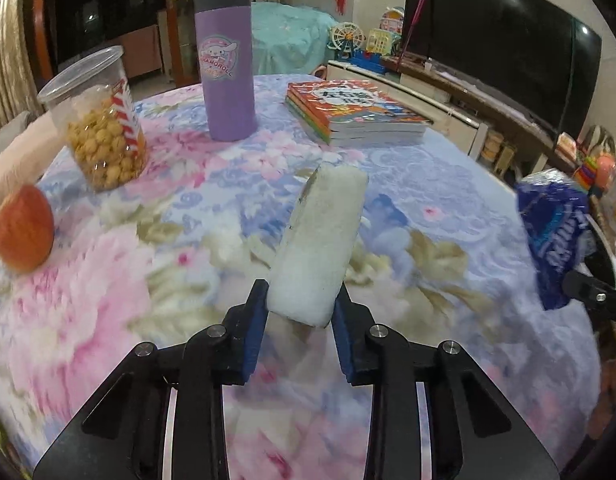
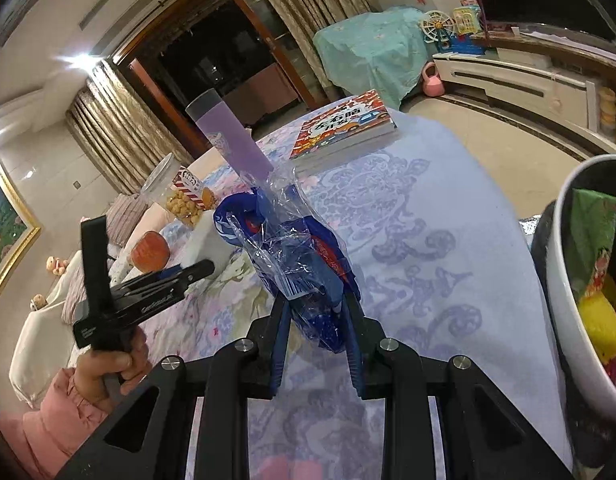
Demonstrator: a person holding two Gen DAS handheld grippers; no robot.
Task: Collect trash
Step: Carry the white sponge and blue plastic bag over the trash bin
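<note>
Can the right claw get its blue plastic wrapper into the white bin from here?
Probably yes. The right claw, shut on the crinkled blue plastic wrapper, has the white bin's rim close on its right, mouth open, with only bare tablecloth between them.

My left tongs [image 1: 300, 312] are matte black plastic: two broad angled arms that fan out toward the camera, each jointed by round silver screw heads, four across the linkage. The inner faces carry blue pads [image 1: 257, 328], thick and slightly rough. Pale curved slots show through the black frame below the joints. My right tongs [image 2: 314, 312] are the same build, black arms, silver screws, blue pads along the inside. In the right wrist view the left unit appears from the side as a black pistol-style handle with small white lettering on its body, and my left hand [image 2: 108, 364] comes out of a puffy pink sleeve [image 2: 56, 420].
</note>
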